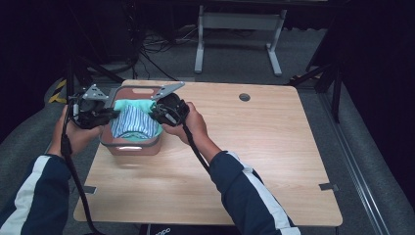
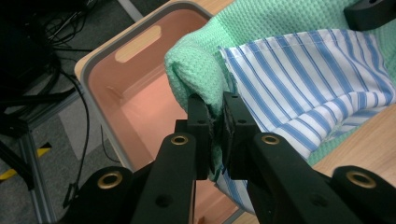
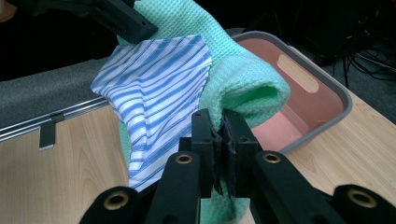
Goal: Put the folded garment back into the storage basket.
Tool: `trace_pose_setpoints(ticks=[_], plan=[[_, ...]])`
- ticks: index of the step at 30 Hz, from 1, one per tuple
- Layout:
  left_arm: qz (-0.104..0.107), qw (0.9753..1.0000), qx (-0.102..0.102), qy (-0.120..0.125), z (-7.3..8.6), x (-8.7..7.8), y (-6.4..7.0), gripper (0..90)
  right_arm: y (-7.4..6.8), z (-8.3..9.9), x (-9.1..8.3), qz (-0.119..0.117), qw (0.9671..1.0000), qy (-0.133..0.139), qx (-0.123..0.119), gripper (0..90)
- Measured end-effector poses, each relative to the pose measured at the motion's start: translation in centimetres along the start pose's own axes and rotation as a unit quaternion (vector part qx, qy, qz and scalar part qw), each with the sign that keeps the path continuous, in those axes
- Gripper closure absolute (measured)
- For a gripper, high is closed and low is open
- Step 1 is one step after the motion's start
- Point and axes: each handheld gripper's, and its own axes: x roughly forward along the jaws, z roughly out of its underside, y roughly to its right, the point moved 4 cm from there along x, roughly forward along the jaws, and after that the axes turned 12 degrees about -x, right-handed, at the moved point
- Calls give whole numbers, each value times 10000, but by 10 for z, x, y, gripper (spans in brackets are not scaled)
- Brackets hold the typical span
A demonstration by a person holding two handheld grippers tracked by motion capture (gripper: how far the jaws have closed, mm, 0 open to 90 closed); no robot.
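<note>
A pink bin (image 1: 131, 147) with a grey rim stands at the table's left side. Above it hangs a green waffle-weave cloth (image 1: 128, 105) with a blue-and-white striped cloth (image 1: 133, 123) draped over it. My left gripper (image 1: 113, 115) is shut on the green cloth's left edge, my right gripper (image 1: 155, 113) on its right edge. In the left gripper view the left gripper (image 2: 215, 126) pinches a fold of the green cloth (image 2: 196, 70) beside the striped cloth (image 2: 303, 84), over the bin (image 2: 140, 93). In the right gripper view the right gripper (image 3: 219, 140) clamps the green cloth (image 3: 247, 88) next to the striped cloth (image 3: 154, 93).
The wooden table (image 1: 264, 156) stretches bare to the right and front of the bin, with a round cable hole (image 1: 244, 97) near its back edge. A white table frame (image 1: 240, 29) and cables lie on the floor beyond.
</note>
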Motion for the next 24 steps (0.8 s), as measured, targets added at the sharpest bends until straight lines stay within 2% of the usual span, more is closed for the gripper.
trace_pose_setpoints(ticks=[4,5,12,13,16,20,21,24], plan=[[-92,9999,-55,-52,3,2,-6,833,-2,-4,12,-28,9999,-77,-59,842],[-172,9998,-51,-39,3,3,-8,833,-2,-5,15,-38,9999,-90,-46,842],[-181,9998,-106,-49,6,13,-10,833,-6,-5,33,-77,9995,-277,-110,843],[-226,9996,-88,-116,7,16,-11,833,-6,-5,36,-77,9995,-292,-105,842],[-245,9995,-64,-186,8,22,-12,833,-7,-2,45,-93,9990,-418,-140,842],[-391,9988,16,-294,12,34,-12,833,-6,2,53,-145,9987,-479,-86,842],[-378,9988,-39,-305,14,37,-11,833,-6,4,55,-153,9985,-524,-92,842],[-354,9988,-1,-337,19,43,-13,832,-5,9,60,-159,9982,-577,-45,841]])
